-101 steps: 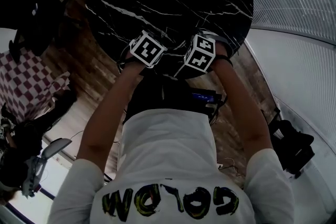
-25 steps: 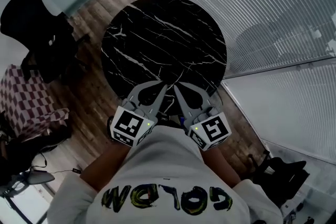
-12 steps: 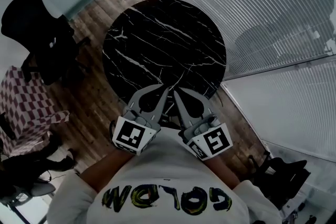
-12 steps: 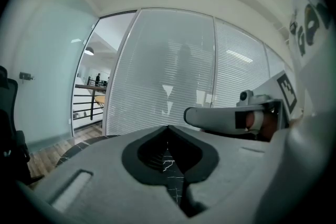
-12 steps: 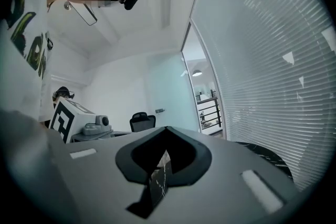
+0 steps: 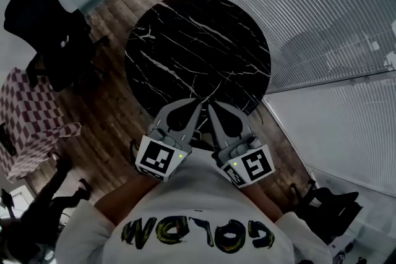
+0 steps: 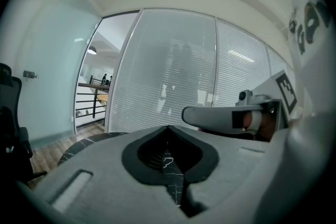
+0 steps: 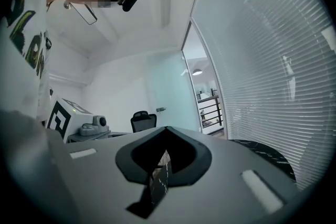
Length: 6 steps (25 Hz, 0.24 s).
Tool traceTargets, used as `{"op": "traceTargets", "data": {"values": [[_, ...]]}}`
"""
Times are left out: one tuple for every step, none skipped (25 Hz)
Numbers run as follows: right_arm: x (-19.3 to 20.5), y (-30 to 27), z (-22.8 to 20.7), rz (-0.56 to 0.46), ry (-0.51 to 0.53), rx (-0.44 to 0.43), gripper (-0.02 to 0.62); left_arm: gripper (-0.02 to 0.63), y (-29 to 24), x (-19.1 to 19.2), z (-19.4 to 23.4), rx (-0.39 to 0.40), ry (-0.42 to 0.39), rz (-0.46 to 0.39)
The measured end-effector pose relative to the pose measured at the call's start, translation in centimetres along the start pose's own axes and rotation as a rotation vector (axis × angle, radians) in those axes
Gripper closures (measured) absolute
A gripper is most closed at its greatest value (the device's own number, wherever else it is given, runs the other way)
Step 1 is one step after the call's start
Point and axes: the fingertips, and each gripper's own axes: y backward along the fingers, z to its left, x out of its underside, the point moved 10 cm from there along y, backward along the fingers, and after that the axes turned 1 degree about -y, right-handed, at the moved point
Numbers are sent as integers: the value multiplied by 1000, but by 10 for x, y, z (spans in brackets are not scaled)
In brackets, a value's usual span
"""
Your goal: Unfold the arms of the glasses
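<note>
No glasses show on the round black marble table or in any view. My left gripper and right gripper are held side by side close to the person's chest. Their tips nearly meet over the table's near edge. Both are shut with nothing between the jaws. The left gripper view has its shut jaws level, with the right gripper beside them. In the right gripper view the shut jaws point toward a glass wall, and the left gripper's marker cube is at the left.
A black office chair stands left of the table on the wooden floor. A checked cloth lies further left. Glass walls with blinds run along the right. A dark object sits at the lower right.
Four seconds ago both grippers were stretched down at the table's near edge. Over the last second they have come up slightly by the chest, still shut and side by side.
</note>
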Motion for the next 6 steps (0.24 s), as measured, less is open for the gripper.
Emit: {"op": "traceTargets", "data": {"values": [[1,0,1,1,2,-2,595,604,1,1,0,-1,1,2],[1,-1,2,2,3,-4,595,603,2,1,0,-2,2,6],[2,-2,2,4,4,-6,594,603,3,2,1,-2,2,12],[3,-2,3,5,3,-7,595,603,4,3,1,-4,1,20],[3,-3,3,6,3,-9,594,603,5,4,2,-5,0,26],[4,-3,3,7,2,-11,595,604,6,5,2,-7,-1,32]]}}
